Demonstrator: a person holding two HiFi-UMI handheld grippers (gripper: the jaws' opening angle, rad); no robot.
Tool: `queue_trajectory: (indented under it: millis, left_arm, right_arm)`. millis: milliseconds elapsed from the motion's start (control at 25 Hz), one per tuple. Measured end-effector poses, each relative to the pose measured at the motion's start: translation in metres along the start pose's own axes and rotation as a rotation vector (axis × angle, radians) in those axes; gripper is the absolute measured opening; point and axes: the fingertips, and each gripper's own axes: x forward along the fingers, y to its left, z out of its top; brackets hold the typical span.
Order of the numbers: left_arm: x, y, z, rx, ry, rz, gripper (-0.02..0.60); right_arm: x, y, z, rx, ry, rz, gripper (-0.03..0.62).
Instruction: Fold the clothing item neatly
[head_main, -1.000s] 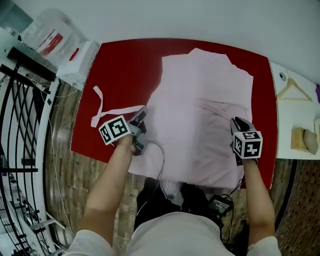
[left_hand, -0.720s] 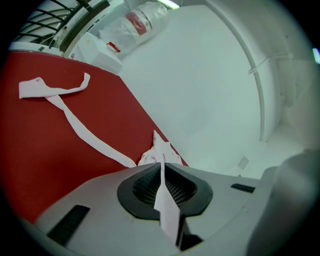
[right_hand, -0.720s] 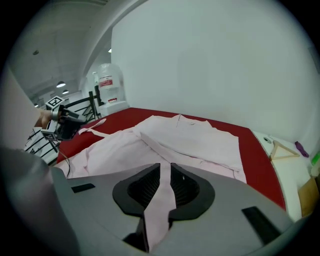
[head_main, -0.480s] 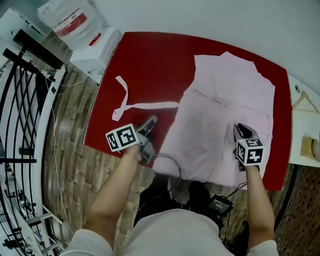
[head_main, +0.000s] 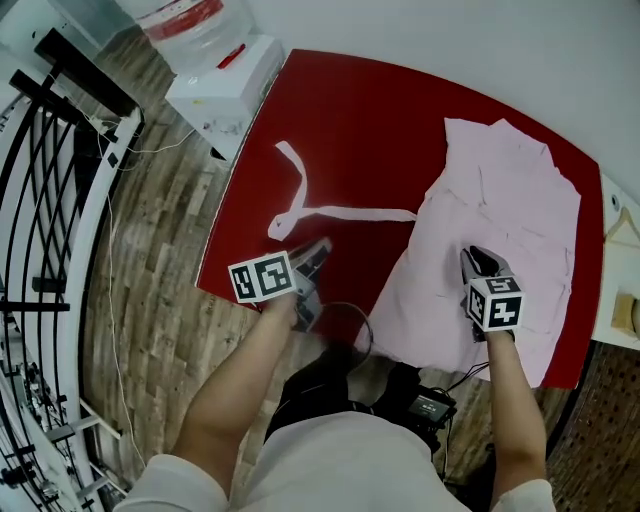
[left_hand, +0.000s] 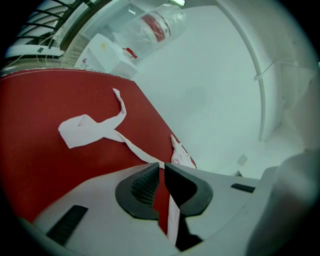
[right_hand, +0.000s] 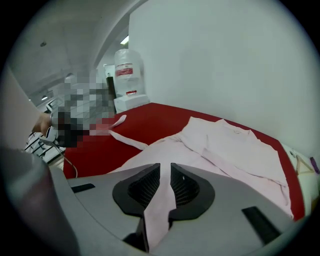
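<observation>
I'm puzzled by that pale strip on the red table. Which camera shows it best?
The head view: the whole strip shows, from its curl to the pink garment. The left gripper view shows its curled end and a stretch entering the left gripper. The right gripper view catches only a far piece.

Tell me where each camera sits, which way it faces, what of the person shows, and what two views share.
Head view: on the person's head, looking steeply down at the red table and pink garment; both forearms, left gripper and right gripper show.
Left gripper view: rides the left gripper, facing along the table at the pink strap shut in its jaws; no body.
Right gripper view: rides the right gripper, facing across the garment clamped in its jaws.
Shared: both gripper views catch the water dispenser.
</observation>
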Motion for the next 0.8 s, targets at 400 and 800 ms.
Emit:
queue_trajectory:
  millis: [400,800]
  left_arm:
    - [0.007,0.035,0.001,-0.068,-0.047,0.059,0.017]
    - [0.018,0.051,0.008,-0.139,-0.117,0.126,0.018]
  right_arm:
    - [0.065,0.108,0.052,-0.144,0.02,0.161,0.048]
    - [0.12,0.192,0.099,-0.241,0.032,0.294,0.048]
